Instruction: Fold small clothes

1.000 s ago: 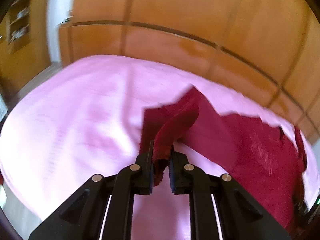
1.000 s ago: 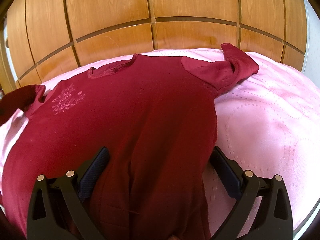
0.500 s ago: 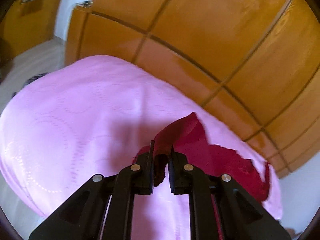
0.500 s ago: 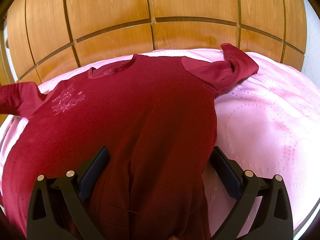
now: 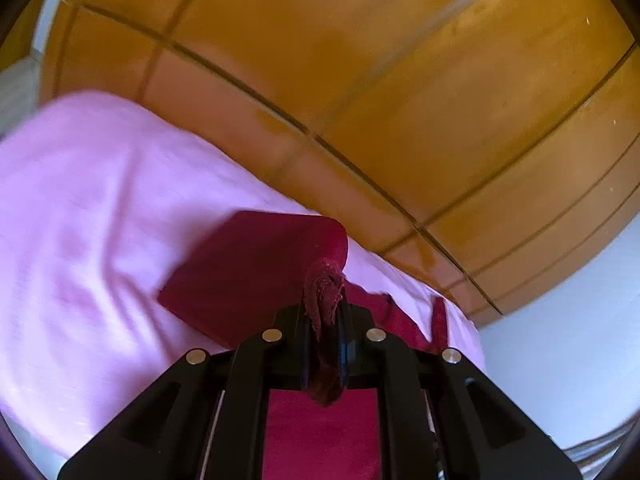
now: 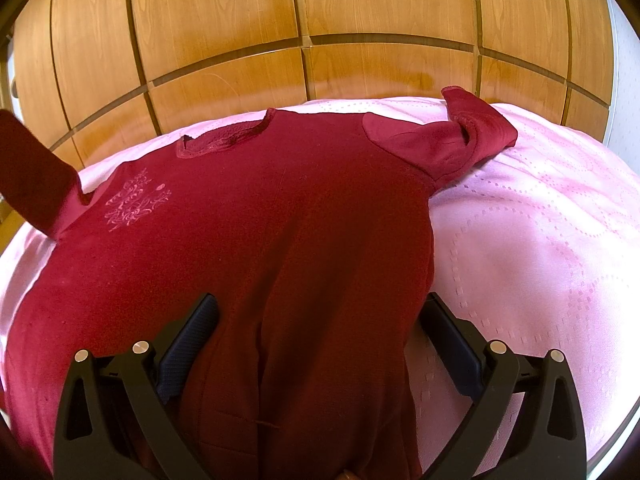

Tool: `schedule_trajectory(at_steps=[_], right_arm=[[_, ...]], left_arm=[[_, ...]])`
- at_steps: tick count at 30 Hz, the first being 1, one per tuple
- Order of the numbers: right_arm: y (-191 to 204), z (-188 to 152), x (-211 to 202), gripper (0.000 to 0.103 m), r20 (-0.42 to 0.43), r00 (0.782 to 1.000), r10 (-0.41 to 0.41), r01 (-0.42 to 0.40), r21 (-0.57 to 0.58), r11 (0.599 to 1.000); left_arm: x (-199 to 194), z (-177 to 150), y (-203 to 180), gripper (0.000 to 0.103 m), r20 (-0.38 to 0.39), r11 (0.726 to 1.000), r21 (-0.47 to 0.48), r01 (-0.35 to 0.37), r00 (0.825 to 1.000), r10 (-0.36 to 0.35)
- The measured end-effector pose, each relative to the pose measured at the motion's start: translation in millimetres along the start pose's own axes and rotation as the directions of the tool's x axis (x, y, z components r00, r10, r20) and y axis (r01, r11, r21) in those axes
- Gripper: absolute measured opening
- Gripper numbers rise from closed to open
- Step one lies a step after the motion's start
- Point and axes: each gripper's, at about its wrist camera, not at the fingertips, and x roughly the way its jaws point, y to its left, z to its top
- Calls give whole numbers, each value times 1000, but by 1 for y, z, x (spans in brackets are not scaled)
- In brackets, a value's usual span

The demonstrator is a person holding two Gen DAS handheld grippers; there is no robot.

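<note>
Left tool (image 5: 325,320) clamped on sleeve (image 5: 256,272) of red shirt (image 6: 256,248), lifted off pink bed (image 6: 540,240). Right tool (image 6: 316,344) wide open over shirt's lower part, w/ shirt flat on bed.

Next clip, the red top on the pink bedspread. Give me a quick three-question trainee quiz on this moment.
1. True or false: the left gripper is shut on the left sleeve.
2. Which sleeve lies crumpled on the bedspread: (a) left (b) right?
3. What do the right gripper's open jaws straddle?

Key: 1 true. 2 b. 3 the lower part of the red top, jaws not closed on it.
</note>
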Motion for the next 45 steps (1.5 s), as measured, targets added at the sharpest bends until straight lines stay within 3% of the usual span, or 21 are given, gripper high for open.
schedule_trajectory(at_steps=[4,11,18,19,20,22,23,24,27,30,34,37,40,41,43,45], right_arm=[[0,0,0,100,-1,1000,0,0,1,1000],[1,1,0,100,0,1000,2,-2,2,1000],[1,1,-1,100,0,1000,3,-3,3,1000],[1,1,-1,100,0,1000,3,-3,3,1000],[1,1,-1,100,0,1000,4,-4,3,1000],[0,0,-1,100,0,1000,3,-3,3,1000],[1,0,0,100,0,1000,4,-4,3,1000],[1,1,0,100,1,1000,4,-4,3,1000],[1,0,0,100,2,1000,6,-6,4,1000],[1,0,0,100,5,1000,6,-6,4,1000],[2,-1,1,100,7,1000,6,-6,5,1000],[1,-1,1,100,8,1000,6,-6,5,1000],[2,0,1,100,9,1000,8,-8,6,1000],[1,-1,1,100,9,1000,8,-8,7,1000],[2,0,1,100,11,1000,8,-8,8,1000],[2,0,1,100,12,1000,8,-9,8,1000]], left_arm=[[47,-18,-30,9,-67,999,24,43,997,-41],[127,-53,-93,9,-190,989,73,129,975,-113],[201,-81,-149,10,-244,973,141,183,959,-145],[215,-87,-157,11,-250,970,154,190,957,-148],[221,-90,-161,19,-249,969,166,184,958,-140],[235,-101,-168,52,-234,967,207,149,967,-98],[240,-106,-169,74,-228,966,222,133,970,-81],[243,-113,-167,80,-215,966,234,110,975,-59],[246,-132,-157,84,-227,959,259,114,972,-54],[229,-143,-137,89,-182,950,307,60,983,-4],[191,-154,-99,91,-4,932,352,-90,995,98],[167,-156,-58,91,129,920,284,-271,961,244],[154,-151,-11,90,163,884,147,-444,892,421],[154,-149,0,90,140,885,105,-453,888,438],[151,-143,21,88,103,901,7,-434,896,431],[151,-134,27,88,106,906,-13,-422,901,421]])
